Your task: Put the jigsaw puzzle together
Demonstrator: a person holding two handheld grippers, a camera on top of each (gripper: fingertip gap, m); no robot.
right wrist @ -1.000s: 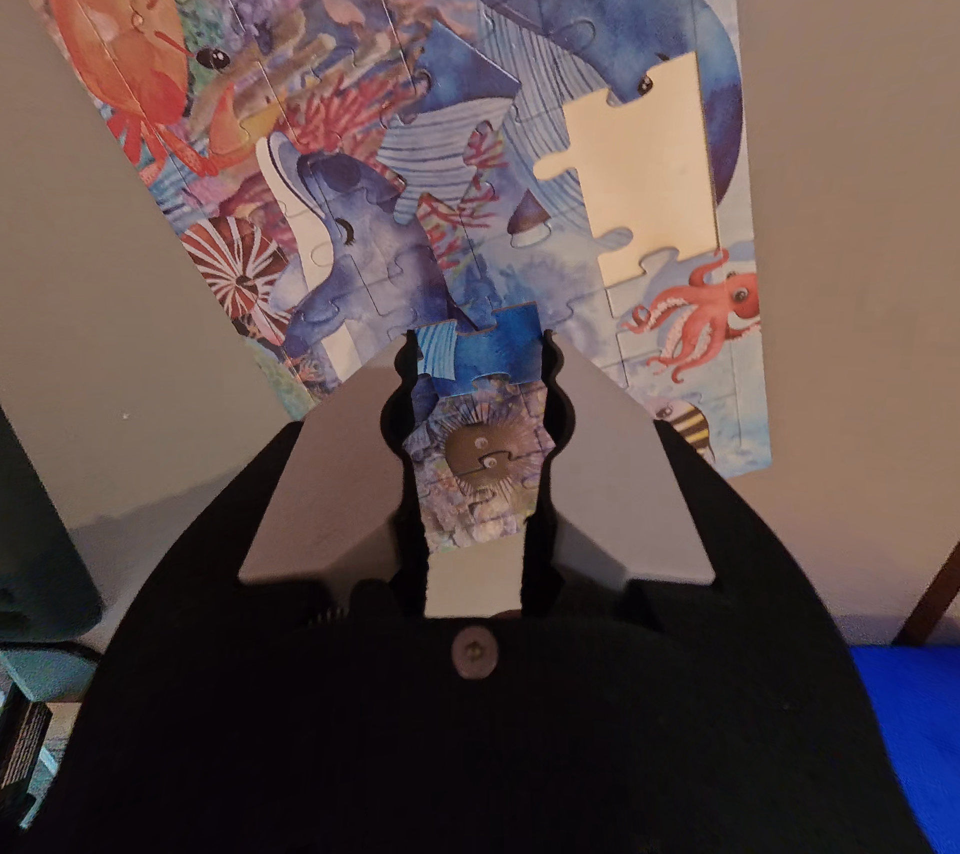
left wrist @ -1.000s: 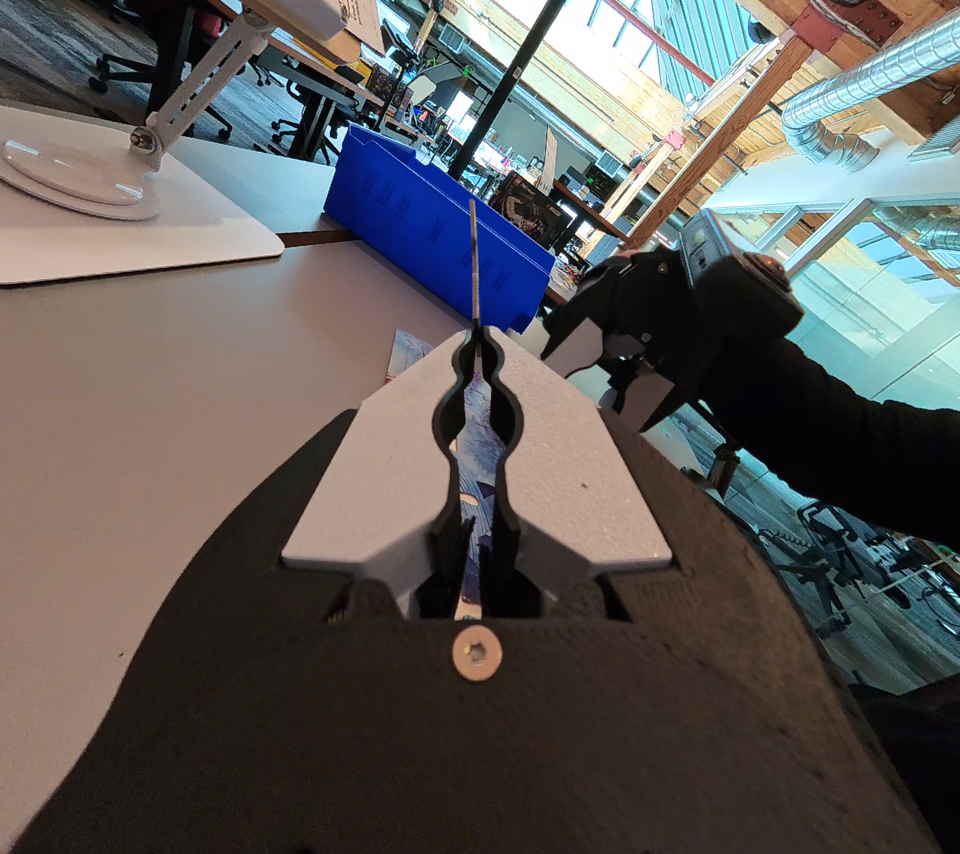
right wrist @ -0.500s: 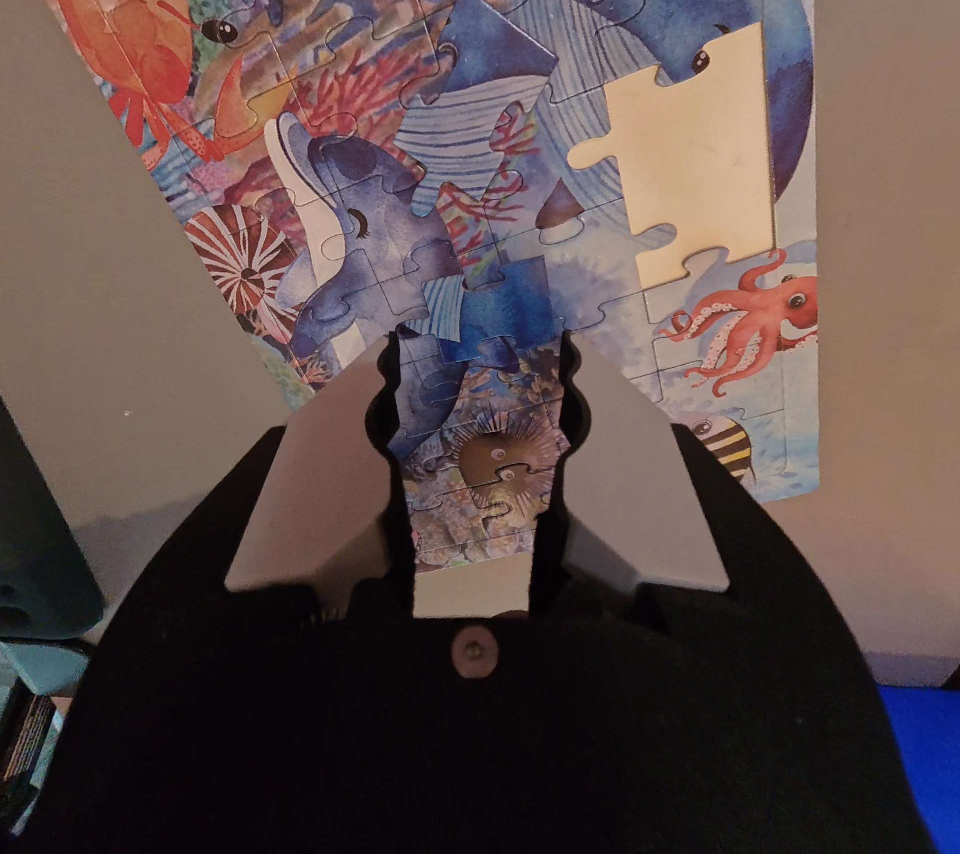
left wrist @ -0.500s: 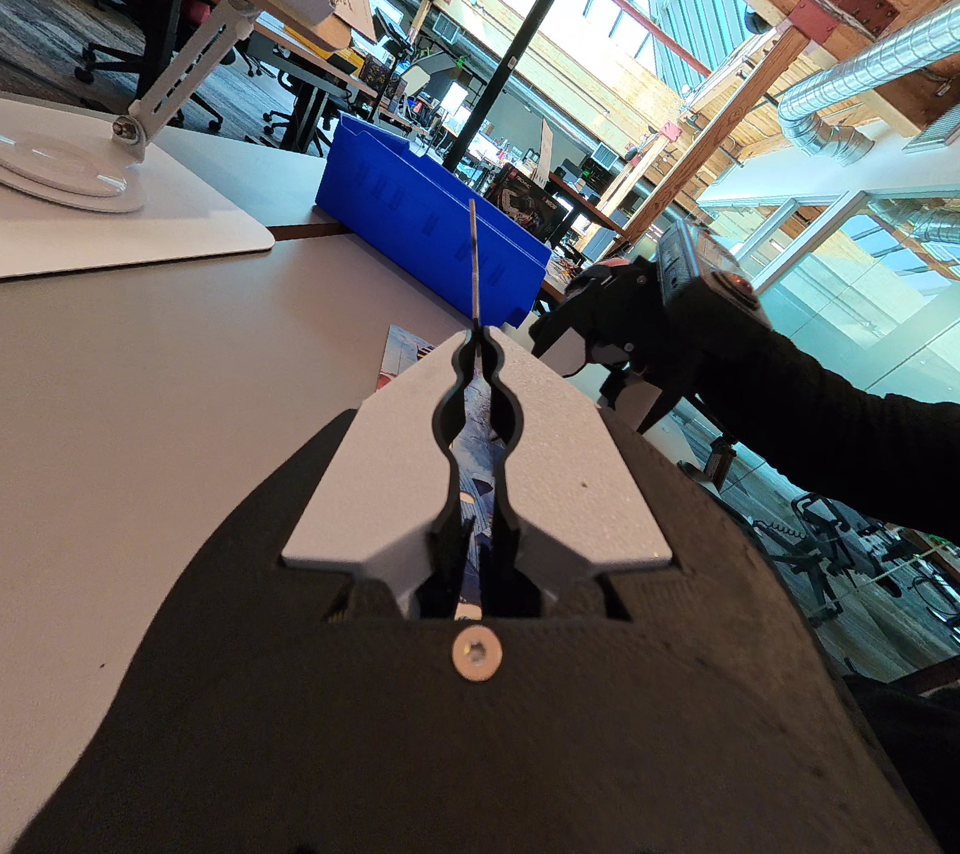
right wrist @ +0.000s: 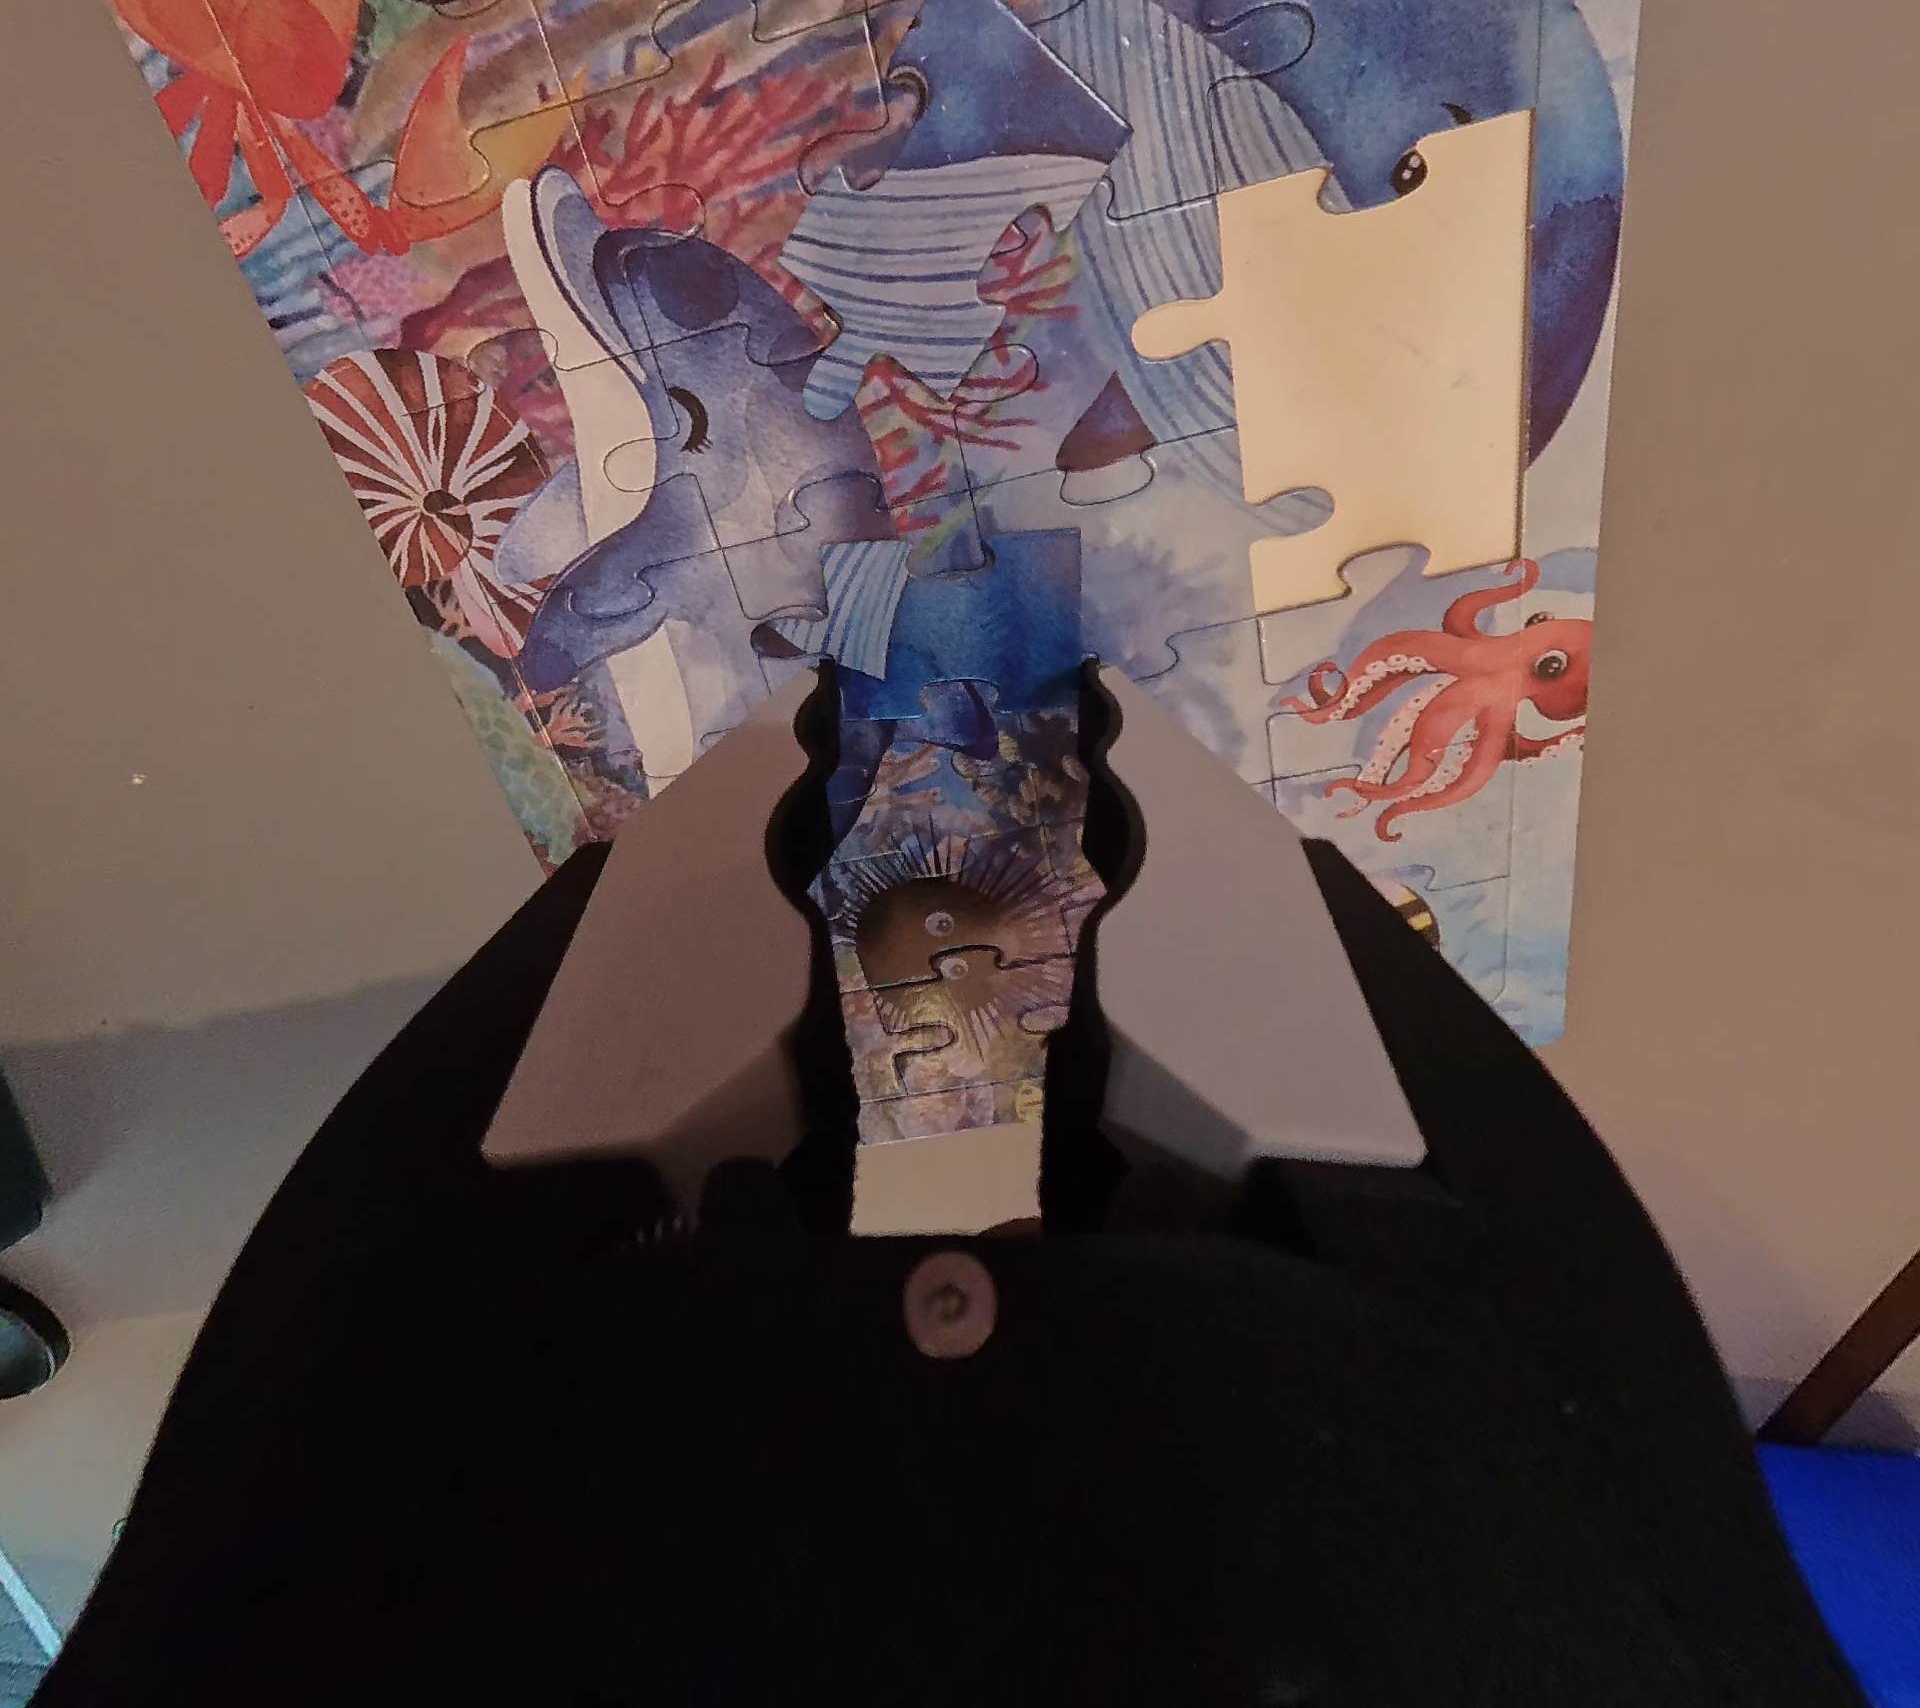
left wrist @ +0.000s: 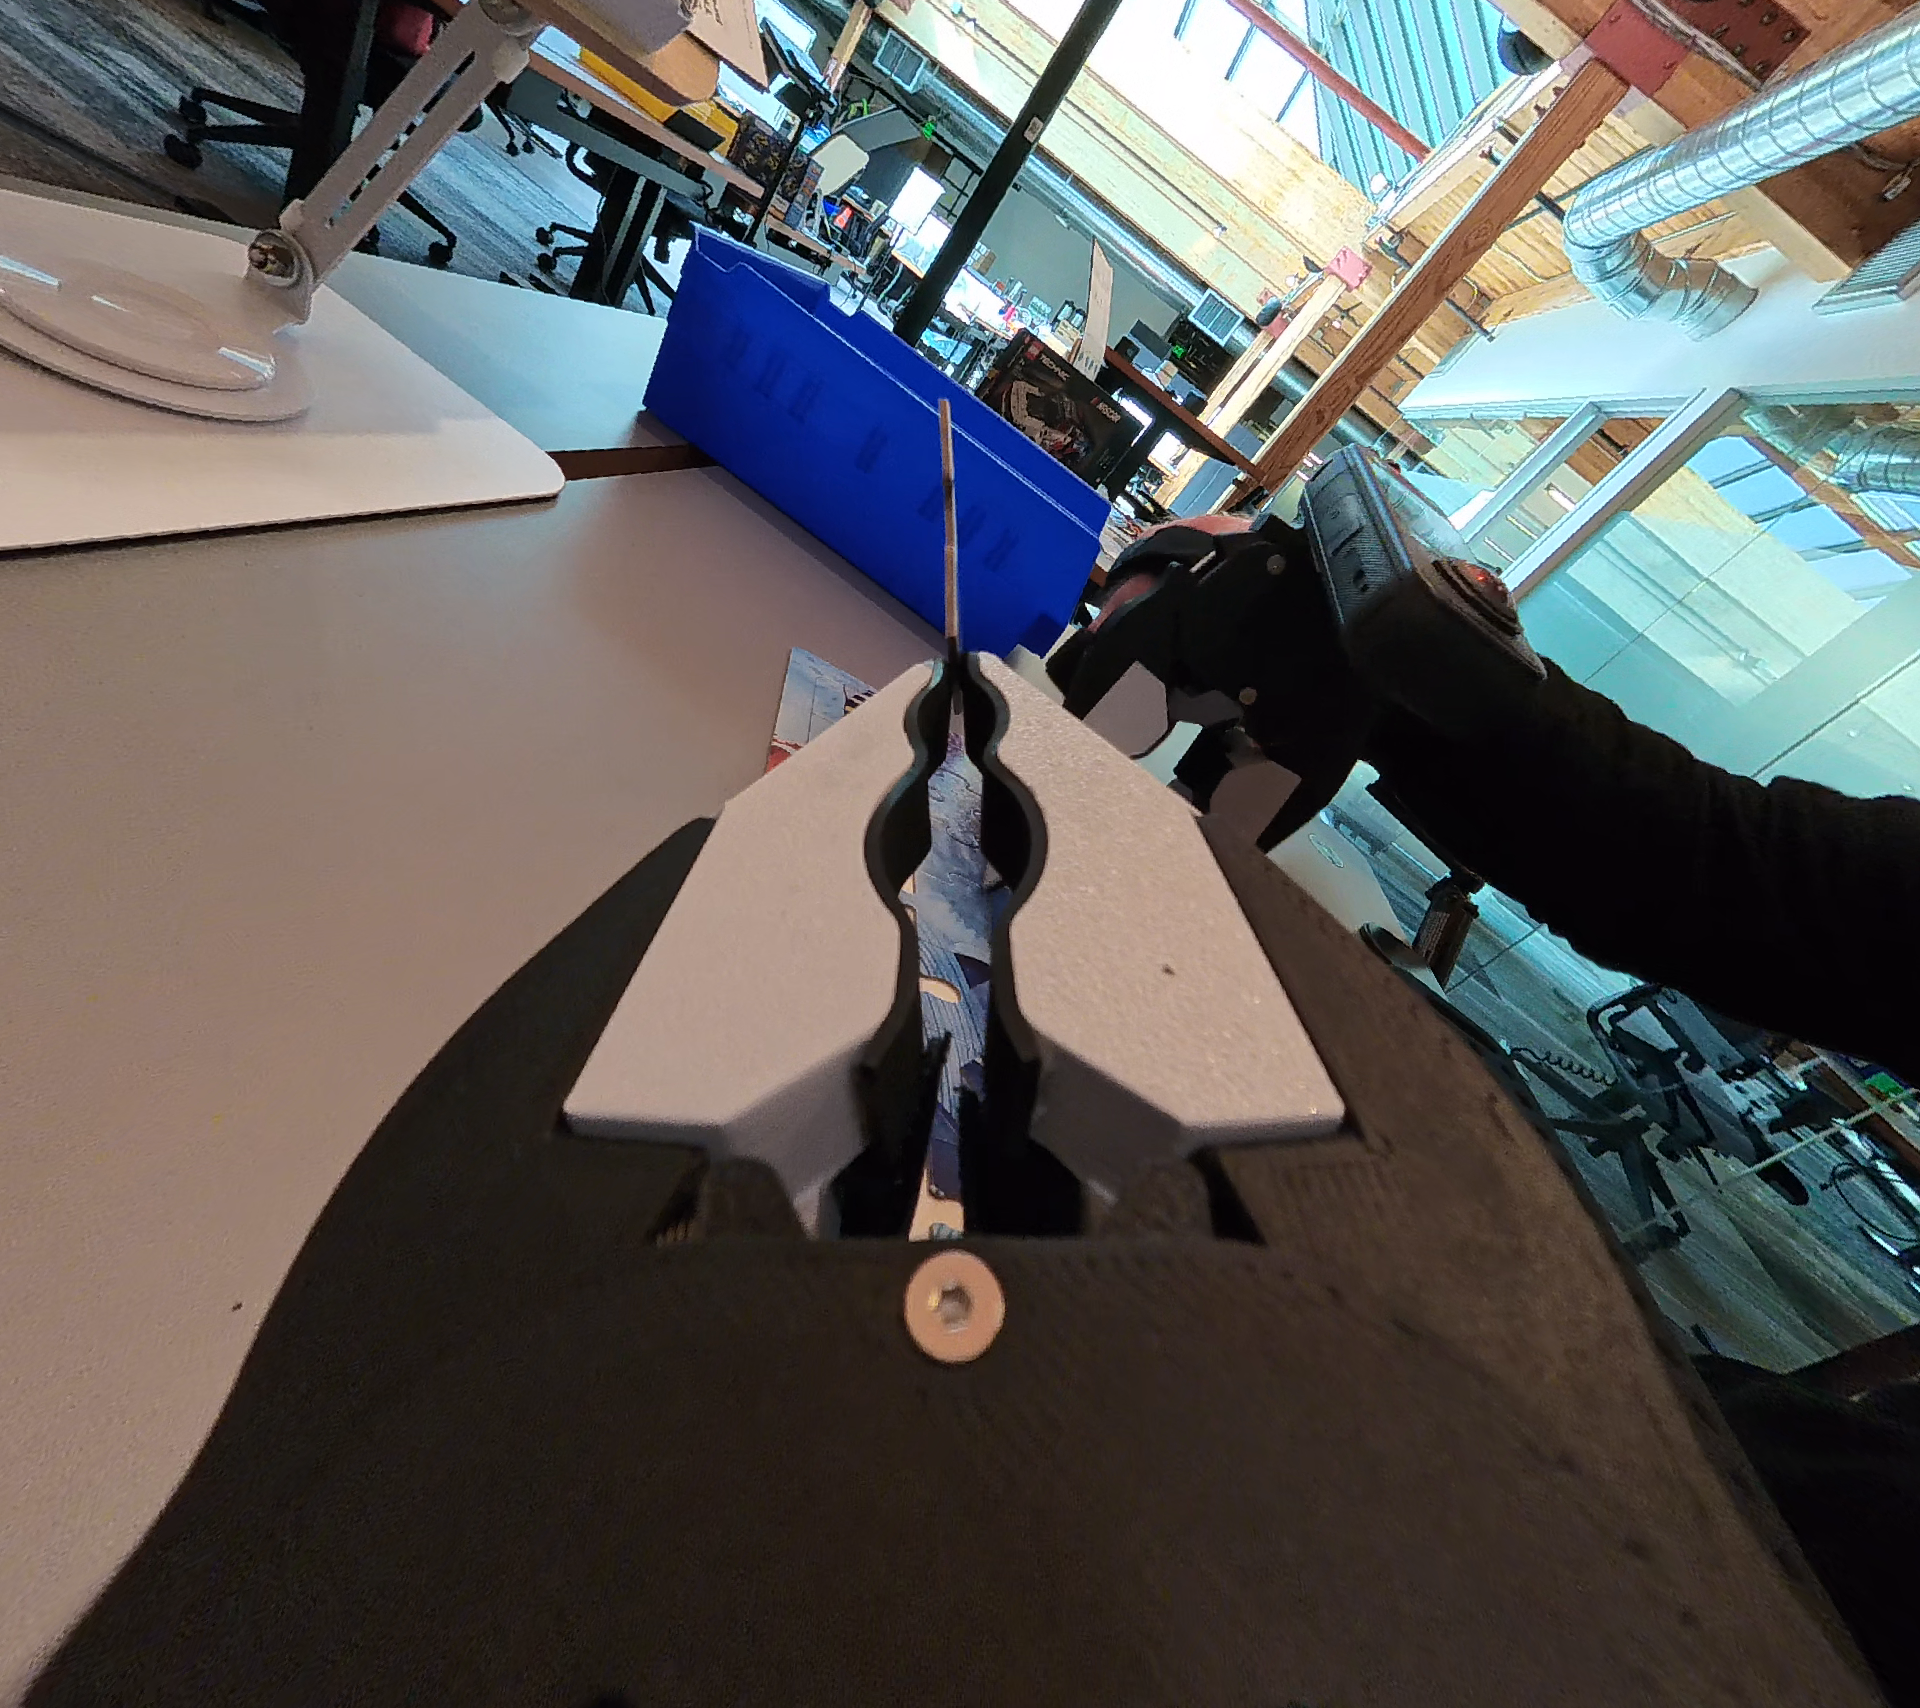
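The jigsaw puzzle (right wrist: 727, 224), a sea scene, lies flat on the grey table, with a cream empty slot (right wrist: 1382, 370) at its right. My right gripper (right wrist: 961, 671) is low over its near part. Its jaws close on the sides of a blue striped puzzle piece (right wrist: 956, 609), which sits over finished pieces left of the slot. My left gripper (left wrist: 951, 671) is shut on another puzzle piece (left wrist: 945, 515), which stands up edge-on from its tips. In the left wrist view the right gripper (left wrist: 1164, 702) is just to the right, over the puzzle's edge (left wrist: 821, 692).
A blue bin (left wrist: 862, 453) stands behind the puzzle, and its corner (right wrist: 1849, 1575) shows in the right wrist view. A white stand base (left wrist: 156, 339) with an angled arm sits at the far left. A dark-sleeved arm (left wrist: 1662, 879) reaches in from the right. Tip to tip, the grippers are about 20 cm apart.
My right gripper moved forward over the puzzle with the blue piece. Its jaws widened half a second ago and are narrower again now. The left gripper kept its hold and barely moved.
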